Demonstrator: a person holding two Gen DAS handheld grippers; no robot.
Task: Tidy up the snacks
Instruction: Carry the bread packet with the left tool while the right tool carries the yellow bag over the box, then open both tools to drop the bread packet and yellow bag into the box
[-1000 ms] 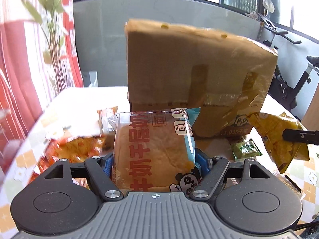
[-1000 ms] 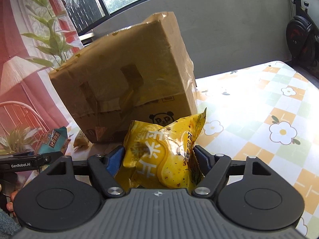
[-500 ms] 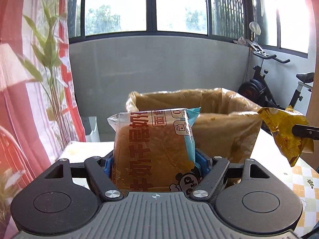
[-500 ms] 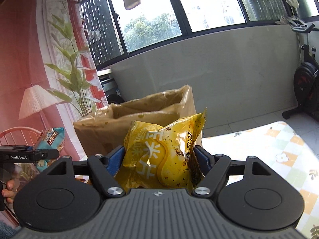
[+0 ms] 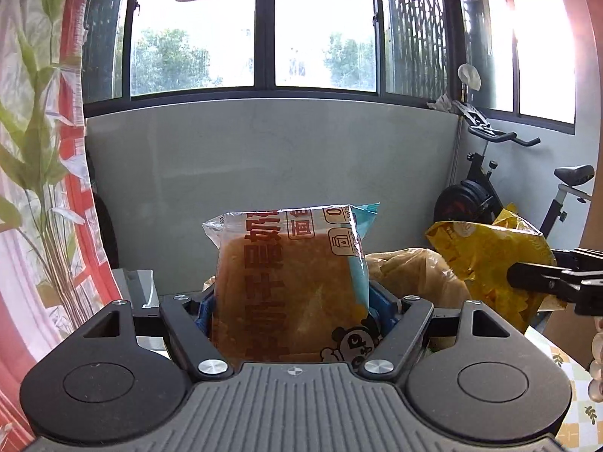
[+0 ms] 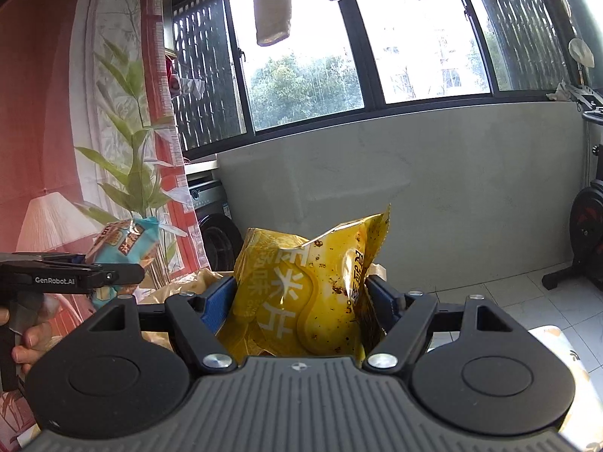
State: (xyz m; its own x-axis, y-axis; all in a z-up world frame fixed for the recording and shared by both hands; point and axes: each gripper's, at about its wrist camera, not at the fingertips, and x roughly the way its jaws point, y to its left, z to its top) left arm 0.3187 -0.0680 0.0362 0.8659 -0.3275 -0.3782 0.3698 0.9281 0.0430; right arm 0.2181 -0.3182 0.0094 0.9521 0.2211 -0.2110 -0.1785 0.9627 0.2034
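My left gripper [image 5: 290,301] is shut on a clear packet of brown bread [image 5: 290,282] with red lettering and a blue edge, held upright. My right gripper [image 6: 301,297] is shut on a crinkled yellow snack bag [image 6: 309,290]. Both are raised above the open cardboard box, whose rim [image 5: 410,271] peeks out just behind the bread and low left of the yellow bag [image 6: 188,286]. In the left wrist view the yellow bag [image 5: 490,260] hangs at the right in the other gripper [image 5: 542,282]. In the right wrist view the bread packet [image 6: 124,248] shows at the left with a hand [image 6: 26,342] below it.
A grey low wall [image 5: 264,173] under wide windows lies ahead. An exercise bike [image 5: 501,184] stands at the right. A red-and-white curtain with a leafy plant [image 5: 41,188] fills the left. A patch of the flowered tablecloth [image 5: 580,414] shows at lower right.
Both grippers have risen with their packets from table level in front of the box to above its open top. The box has dropped low in both views.
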